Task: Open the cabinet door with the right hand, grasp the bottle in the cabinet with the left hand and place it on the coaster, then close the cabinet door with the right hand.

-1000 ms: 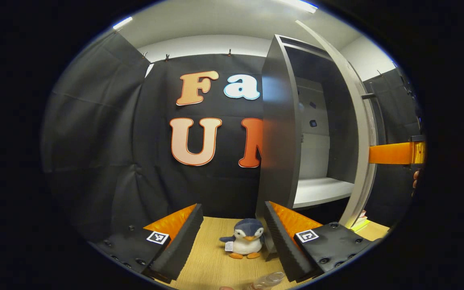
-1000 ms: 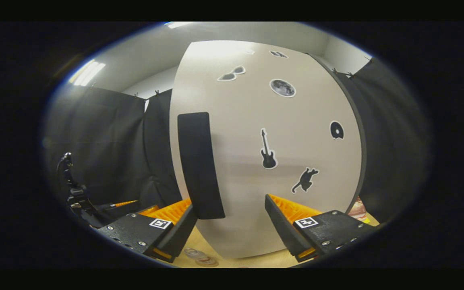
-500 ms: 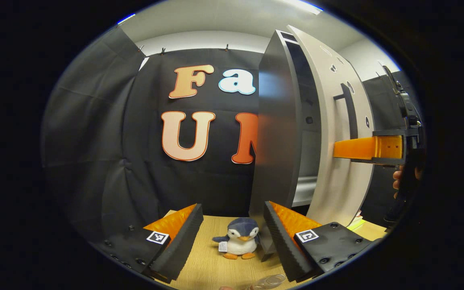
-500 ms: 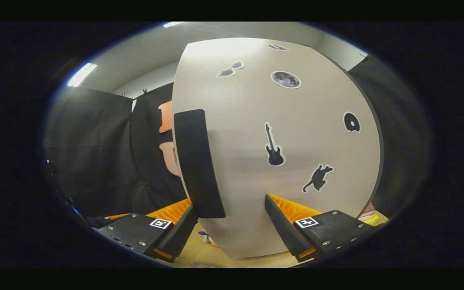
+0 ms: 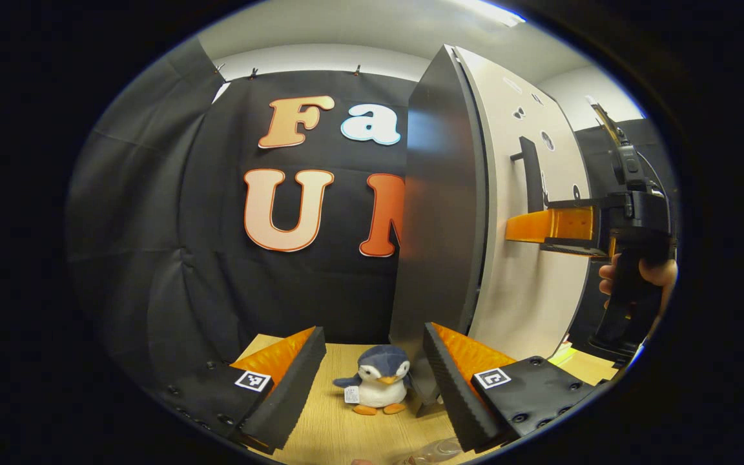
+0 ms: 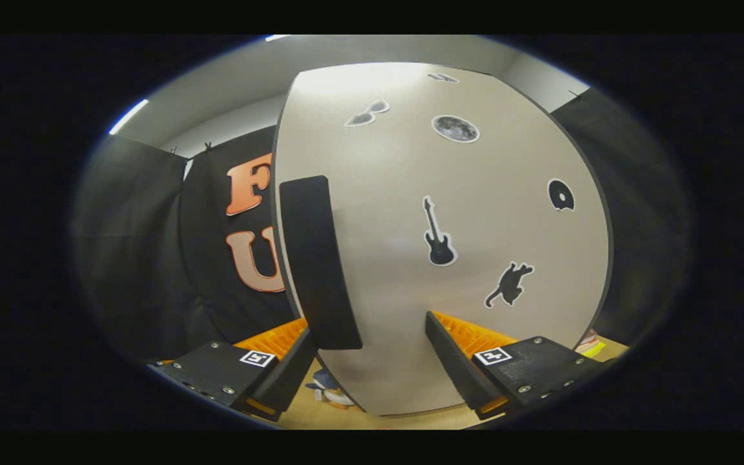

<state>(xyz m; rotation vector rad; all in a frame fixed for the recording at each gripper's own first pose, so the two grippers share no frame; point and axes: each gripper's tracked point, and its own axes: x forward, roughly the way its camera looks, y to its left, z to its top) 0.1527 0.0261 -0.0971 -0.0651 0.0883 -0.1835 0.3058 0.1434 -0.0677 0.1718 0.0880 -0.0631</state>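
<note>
On each of the left gripper point(image 5: 372, 387) and the right gripper point(image 6: 369, 371), wedge-shaped fingers with ribbed inner faces are carried on black plates that are studded with screws and marked with small square black-and-white tags, while a black handle is gripped by a hand point(image 5: 637, 278).

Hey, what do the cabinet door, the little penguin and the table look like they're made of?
Cabinet door: likely painted or laminated board, matt pale grey with a soft sheen and flat stickers on it.
Penguin: plush fabric, fuzzy and soft-edged, with a small tag on its side.
Table: wood or wood-look laminate, light tan with fine straight grain lines; which, I can't tell.
</note>
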